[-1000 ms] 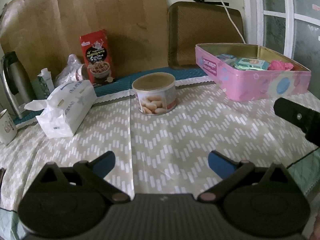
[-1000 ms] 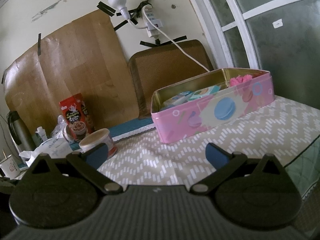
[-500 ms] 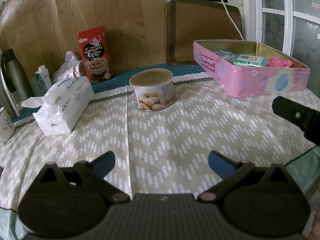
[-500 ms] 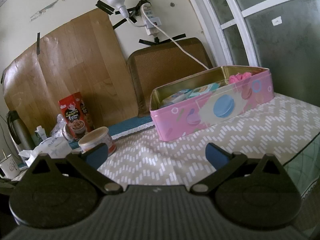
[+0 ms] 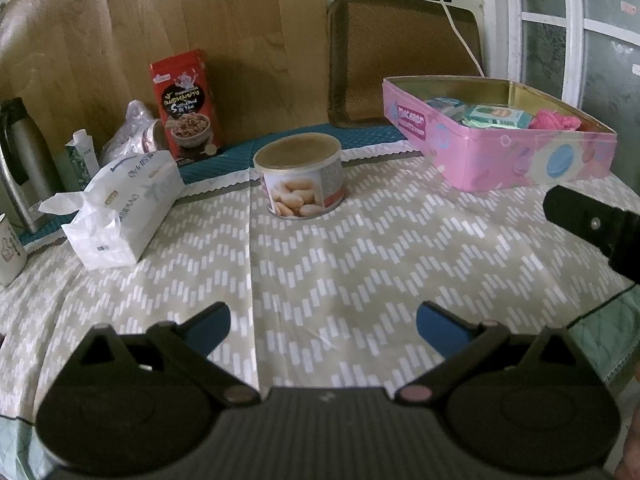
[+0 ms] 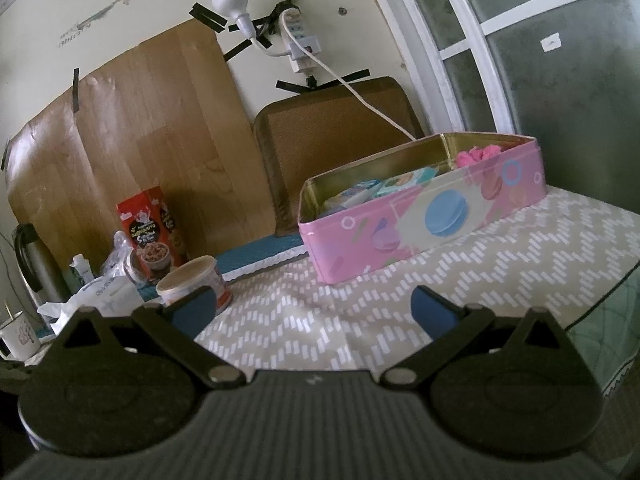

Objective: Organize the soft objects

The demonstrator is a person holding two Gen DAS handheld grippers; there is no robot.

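The left gripper [image 5: 322, 328] hangs above the near edge of the tabletop [image 5: 360, 264] with its blue-tipped fingers [image 5: 208, 326] spread wide and nothing between them. The right gripper [image 6: 312, 312] is likewise spread and empty, held over the near right part of the tabletop; part of its black body shows at the right edge of the left wrist view.

A pink tin [image 5: 516, 156] stands open at the far right corner, and in it lie a pink soft item [image 5: 556, 120] at its right end and pale wipe packs [image 5: 500, 114] beside that. A round snack can [image 5: 302, 178] stands near the middle of the far edge, well apart from the tin. A tissue pack [image 5: 124, 200] lies toward the far left, with a sheet pulled partly out. Behind it, along the far edge, stand a red box [image 5: 186, 104], a crumpled plastic bag [image 5: 130, 130] and a steel kettle [image 5: 20, 164]. A mug [image 5: 10, 250] sits at the left edge.
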